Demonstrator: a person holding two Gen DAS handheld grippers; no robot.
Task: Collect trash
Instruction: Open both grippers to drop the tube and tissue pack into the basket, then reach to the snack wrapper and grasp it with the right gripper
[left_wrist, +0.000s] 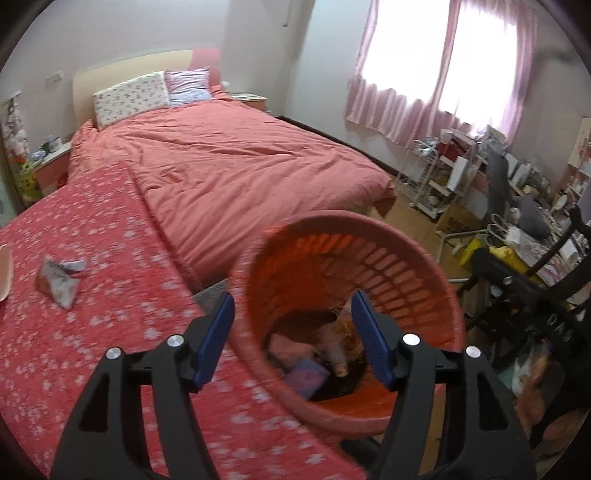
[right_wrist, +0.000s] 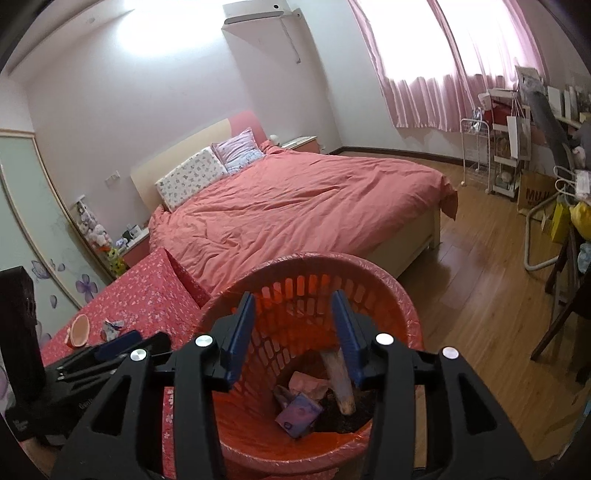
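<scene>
An orange slatted trash basket (left_wrist: 369, 229) with a red liner stands beside the table. In it lie a purple packet (right_wrist: 297, 413), crumpled pink paper (right_wrist: 308, 384) and a beige stick (right_wrist: 338, 384). A crumpled silver wrapper (left_wrist: 59, 280) lies on the red floral tablecloth (left_wrist: 110, 221). My left gripper (left_wrist: 291, 299) is open, one finger over the cloth and one over the basket's mouth, with nothing between the pads. My right gripper (right_wrist: 293, 295) is open above the basket (right_wrist: 314, 258) and holds nothing. The right wrist view shows the left gripper's fingers (right_wrist: 118, 341) near the wrapper (right_wrist: 112, 328).
A pink cup (right_wrist: 79, 330) sits on the table by the wrapper. A bed with a pink quilt (right_wrist: 295, 206) lies beyond the table. Wooden floor (right_wrist: 480, 266) stretches right of the basket. Cluttered shelves, bags and a dark chair (left_wrist: 524, 280) line the right side.
</scene>
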